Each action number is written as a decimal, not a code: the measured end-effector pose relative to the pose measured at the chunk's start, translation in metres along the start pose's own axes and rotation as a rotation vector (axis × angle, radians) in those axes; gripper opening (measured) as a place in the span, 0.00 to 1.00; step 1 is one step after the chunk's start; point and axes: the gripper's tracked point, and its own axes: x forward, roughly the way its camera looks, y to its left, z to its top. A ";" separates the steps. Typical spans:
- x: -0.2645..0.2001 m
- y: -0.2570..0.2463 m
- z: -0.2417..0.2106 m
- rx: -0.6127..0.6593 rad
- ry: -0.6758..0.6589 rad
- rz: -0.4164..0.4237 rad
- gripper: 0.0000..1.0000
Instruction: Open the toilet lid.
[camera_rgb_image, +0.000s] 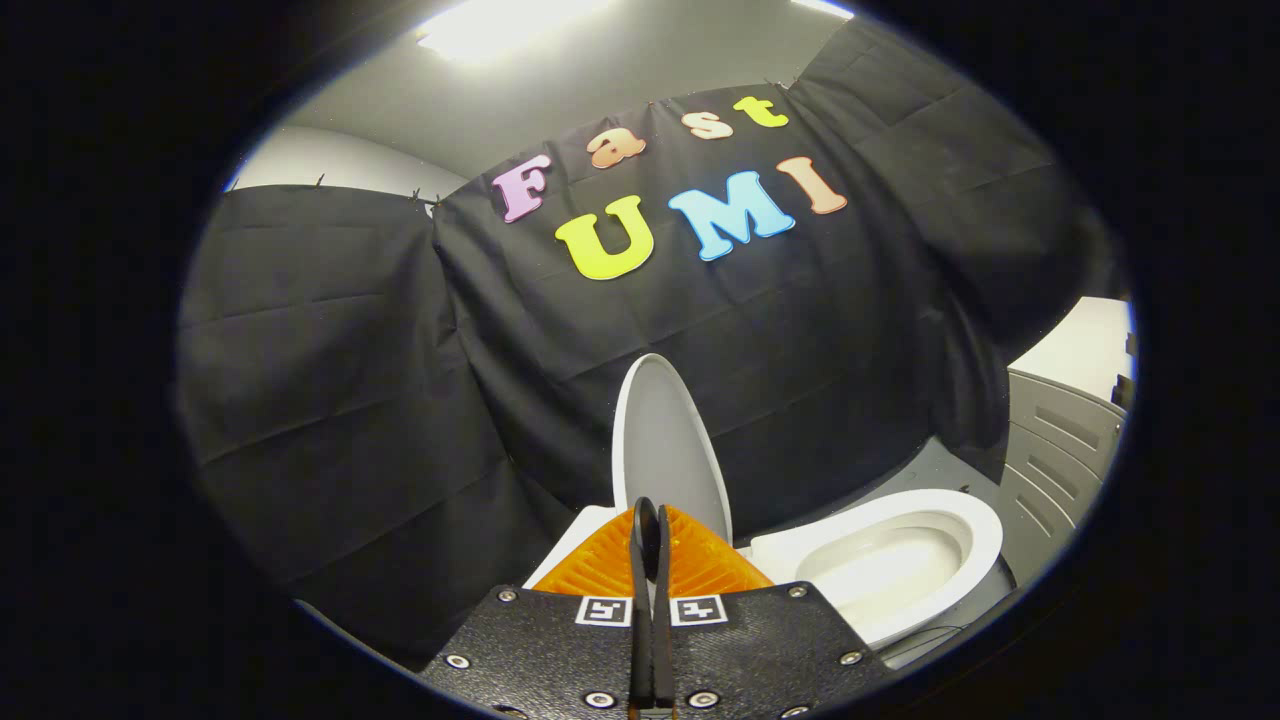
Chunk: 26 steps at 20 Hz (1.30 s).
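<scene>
The white toilet lid (665, 445) stands raised, nearly upright, just beyond my fingertips, leaning back toward the black cloth wall. To the right of it the white seat ring (975, 530) lies down around the open bowl (880, 570). My gripper (648, 512) points at the lower edge of the raised lid. Its two fingers are pressed together with nothing between them. Whether the tips touch the lid I cannot tell.
Black cloth wall (400, 380) hangs close behind and left of the toilet. A grey cabinet with slotted panels (1060, 450) stands to the right of the bowl. Grey floor (930, 465) shows behind the seat.
</scene>
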 end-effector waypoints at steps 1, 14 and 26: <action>0.003 0.005 -0.002 -0.011 0.001 0.006 0.00; 0.024 0.079 -0.042 -0.085 0.031 0.105 0.00; 0.028 0.100 -0.066 -0.121 0.052 0.203 0.10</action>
